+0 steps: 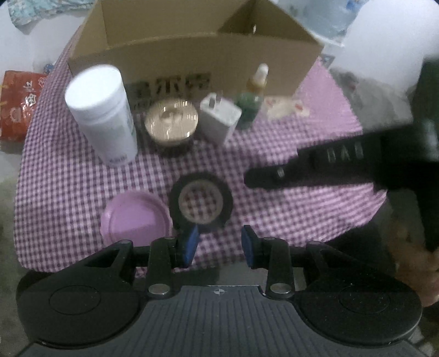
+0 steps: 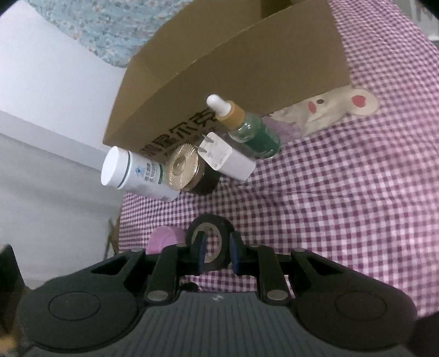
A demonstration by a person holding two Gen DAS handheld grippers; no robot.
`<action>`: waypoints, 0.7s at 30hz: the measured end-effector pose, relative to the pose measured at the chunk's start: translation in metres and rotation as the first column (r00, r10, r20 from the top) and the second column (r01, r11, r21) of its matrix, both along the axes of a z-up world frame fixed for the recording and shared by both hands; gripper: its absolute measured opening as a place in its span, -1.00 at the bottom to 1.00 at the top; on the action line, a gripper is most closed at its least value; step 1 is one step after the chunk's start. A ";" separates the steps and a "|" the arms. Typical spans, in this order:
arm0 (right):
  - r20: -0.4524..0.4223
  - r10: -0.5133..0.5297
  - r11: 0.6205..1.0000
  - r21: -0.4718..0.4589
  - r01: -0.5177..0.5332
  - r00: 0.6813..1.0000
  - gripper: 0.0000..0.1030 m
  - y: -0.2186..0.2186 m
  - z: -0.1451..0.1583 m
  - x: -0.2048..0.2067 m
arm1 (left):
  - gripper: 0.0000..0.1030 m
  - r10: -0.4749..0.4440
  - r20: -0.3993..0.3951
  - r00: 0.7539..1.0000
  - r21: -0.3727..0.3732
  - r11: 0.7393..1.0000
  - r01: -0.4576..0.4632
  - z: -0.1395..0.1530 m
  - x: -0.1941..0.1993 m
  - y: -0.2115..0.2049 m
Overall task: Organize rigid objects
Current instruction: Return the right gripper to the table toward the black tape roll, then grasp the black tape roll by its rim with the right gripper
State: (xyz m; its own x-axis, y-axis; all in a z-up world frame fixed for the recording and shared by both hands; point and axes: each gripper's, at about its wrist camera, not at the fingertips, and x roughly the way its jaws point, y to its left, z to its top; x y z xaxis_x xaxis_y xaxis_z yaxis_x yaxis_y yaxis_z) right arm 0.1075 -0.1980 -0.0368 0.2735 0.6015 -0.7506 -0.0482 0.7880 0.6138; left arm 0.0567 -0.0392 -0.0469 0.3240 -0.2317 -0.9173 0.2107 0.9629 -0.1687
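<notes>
On a purple checked cloth [image 1: 68,178] lie a black tape roll [image 1: 201,201], a pink lid [image 1: 135,217], a white bottle [image 1: 101,115], a gold-lidded jar [image 1: 171,122], a white charger plug [image 1: 219,118] and a green dropper bottle [image 1: 252,101], in front of an open cardboard box [image 1: 192,35]. My left gripper [image 1: 219,244] is open, just short of the tape roll. My right gripper [image 2: 218,254] has its fingers at the tape roll [image 2: 210,233], one finger inside the ring and one outside its right wall, with a gap still showing. It enters the left wrist view from the right [image 1: 315,167].
A red packet [image 1: 19,101] lies off the cloth at the left. A cream rabbit patch [image 2: 329,108] lies on the cloth beside the box. A white wall [image 2: 41,82] and blue fabric [image 2: 96,24] are behind. The cloth's front edge is near my left gripper.
</notes>
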 end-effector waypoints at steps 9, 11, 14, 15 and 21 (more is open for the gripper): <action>0.008 0.083 0.992 -0.095 -0.082 0.997 -0.59 0.030 -0.015 0.008 | -0.35 -0.001 -0.015 1.000 0.056 0.998 0.002 -0.025 0.001 -0.008; -0.001 0.097 0.990 -0.105 -0.097 0.995 -0.59 0.035 -0.019 0.010 | -0.34 0.005 -0.021 1.000 0.061 0.998 -0.004 -0.027 0.003 -0.008; -0.014 0.118 0.985 -0.122 -0.119 0.993 -0.57 0.041 -0.025 0.014 | -0.34 0.007 -0.028 1.000 0.058 0.998 -0.006 -0.032 0.006 -0.008; -0.018 0.125 0.984 -0.125 -0.127 0.992 -0.51 0.042 -0.027 0.016 | -0.34 0.008 -0.032 0.999 0.057 0.998 -0.007 -0.033 0.007 -0.007; -0.011 0.168 0.980 -0.106 -0.168 0.986 -0.40 0.052 -0.035 0.021 | -0.34 0.012 -0.047 0.999 0.047 0.999 -0.010 -0.039 0.012 -0.006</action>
